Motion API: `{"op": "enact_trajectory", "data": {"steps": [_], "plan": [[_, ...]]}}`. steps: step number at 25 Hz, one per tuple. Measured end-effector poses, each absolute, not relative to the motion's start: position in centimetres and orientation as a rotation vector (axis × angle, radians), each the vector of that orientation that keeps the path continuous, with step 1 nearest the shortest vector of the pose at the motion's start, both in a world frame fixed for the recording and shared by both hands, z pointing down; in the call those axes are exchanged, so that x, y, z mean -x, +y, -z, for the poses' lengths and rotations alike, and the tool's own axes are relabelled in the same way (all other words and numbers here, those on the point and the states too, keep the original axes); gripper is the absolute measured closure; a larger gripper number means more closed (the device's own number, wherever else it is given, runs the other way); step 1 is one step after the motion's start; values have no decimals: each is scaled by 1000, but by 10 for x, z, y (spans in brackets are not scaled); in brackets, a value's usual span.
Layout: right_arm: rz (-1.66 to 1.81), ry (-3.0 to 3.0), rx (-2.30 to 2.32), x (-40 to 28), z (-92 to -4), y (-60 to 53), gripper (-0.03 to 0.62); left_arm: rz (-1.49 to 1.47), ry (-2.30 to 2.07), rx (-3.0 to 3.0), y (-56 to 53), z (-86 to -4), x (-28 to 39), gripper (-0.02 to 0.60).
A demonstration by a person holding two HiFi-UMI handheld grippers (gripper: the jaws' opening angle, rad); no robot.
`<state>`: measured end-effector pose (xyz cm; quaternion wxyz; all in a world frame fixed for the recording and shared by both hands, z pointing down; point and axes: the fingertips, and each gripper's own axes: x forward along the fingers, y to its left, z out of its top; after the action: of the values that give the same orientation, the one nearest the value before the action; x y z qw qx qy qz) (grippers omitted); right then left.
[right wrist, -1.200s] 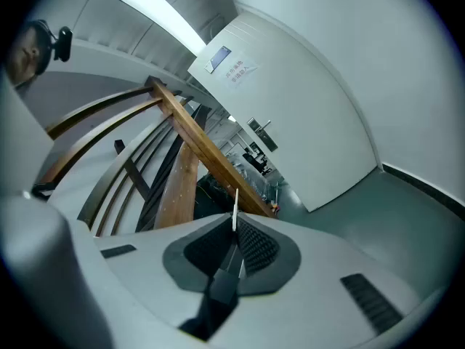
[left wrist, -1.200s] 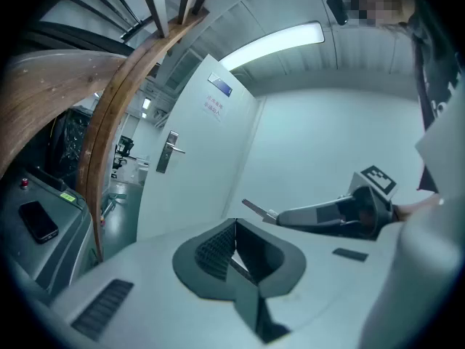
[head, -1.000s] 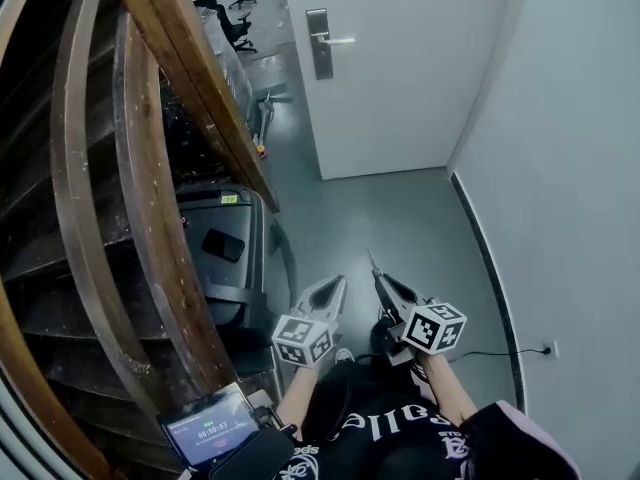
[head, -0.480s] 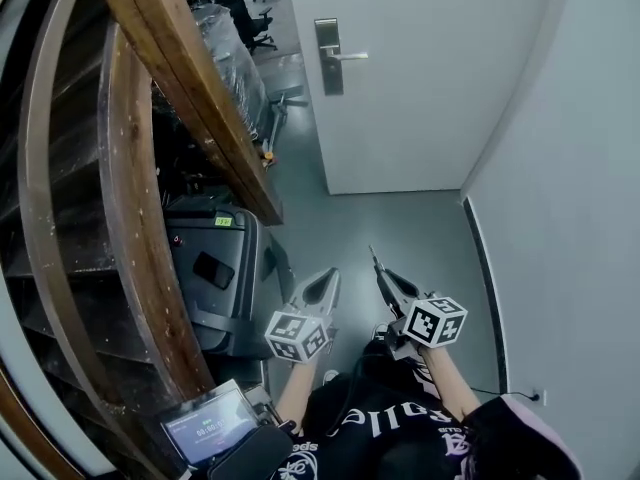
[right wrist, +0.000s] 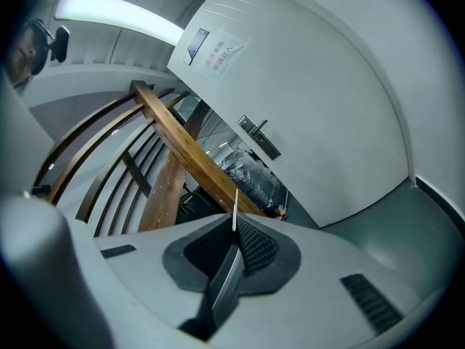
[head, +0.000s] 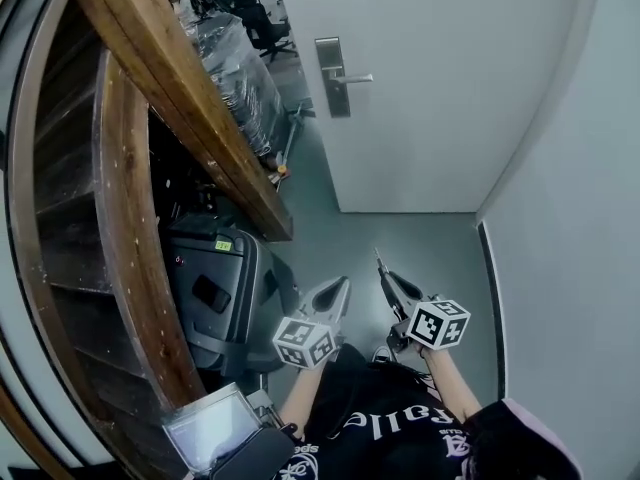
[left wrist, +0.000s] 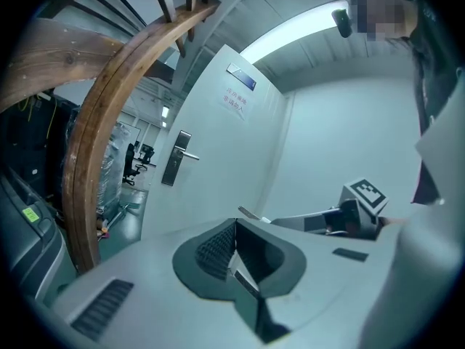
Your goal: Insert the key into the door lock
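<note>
A white door [head: 440, 88] stands ahead, with a metal lock plate [head: 333, 76] and lever handle [head: 358, 78] near its left edge. My right gripper [head: 384, 276] is shut on a thin key [head: 378, 260] that sticks out past its tips toward the door, still well short of it. In the right gripper view the key [right wrist: 235, 209] is an upright sliver, with the lock plate [right wrist: 260, 138] far beyond. My left gripper [head: 340, 282] is beside it, shut, with nothing between its jaws. The left gripper view shows the lock plate [left wrist: 176, 167] and the key [left wrist: 247, 214].
A curved wooden stair rail [head: 190, 108] and steps fill the left. A grey case [head: 215, 288] sits under them, plastic-wrapped goods [head: 240, 78] and office chairs [head: 265, 23] farther back. A white wall [head: 570, 218] closes the right. A small screen [head: 212, 430] is at bottom left.
The view has moved closer to the door, so the lock plate sits lower and larger in the picture. Both grippers keep their pose, and the key stays held.
</note>
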<state>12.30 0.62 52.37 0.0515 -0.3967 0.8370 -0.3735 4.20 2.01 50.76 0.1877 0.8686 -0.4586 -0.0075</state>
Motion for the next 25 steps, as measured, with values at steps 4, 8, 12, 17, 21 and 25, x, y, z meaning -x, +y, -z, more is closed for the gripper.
{"op": "enact_trajectory", "data": {"steps": [4,8,12,17,21,25], "plan": [[1163,2551,1180,-122,-529,-20,559,-2,-1297,-2429,-5,-514,-43,577],[1191,2538,1182,-118,-533,-53,559,-4,-1289,-2427,-43,-515,-39,577],[1201,2522,1217,-110,-538,-96,559,-41,-1276,-2454,-90,-519,-29,577],[1184,2492,1267,-91,-533,-166,559,-57,-1216,-2501,-166,-516,-11,577],[1176,2462,1309,-69,-529,-222,559,-69,-1157,-2522,-221,-517,7,577],[1156,2438,1344,-46,-526,-277,559,-86,-1097,-2552,-271,-519,26,577]]}}
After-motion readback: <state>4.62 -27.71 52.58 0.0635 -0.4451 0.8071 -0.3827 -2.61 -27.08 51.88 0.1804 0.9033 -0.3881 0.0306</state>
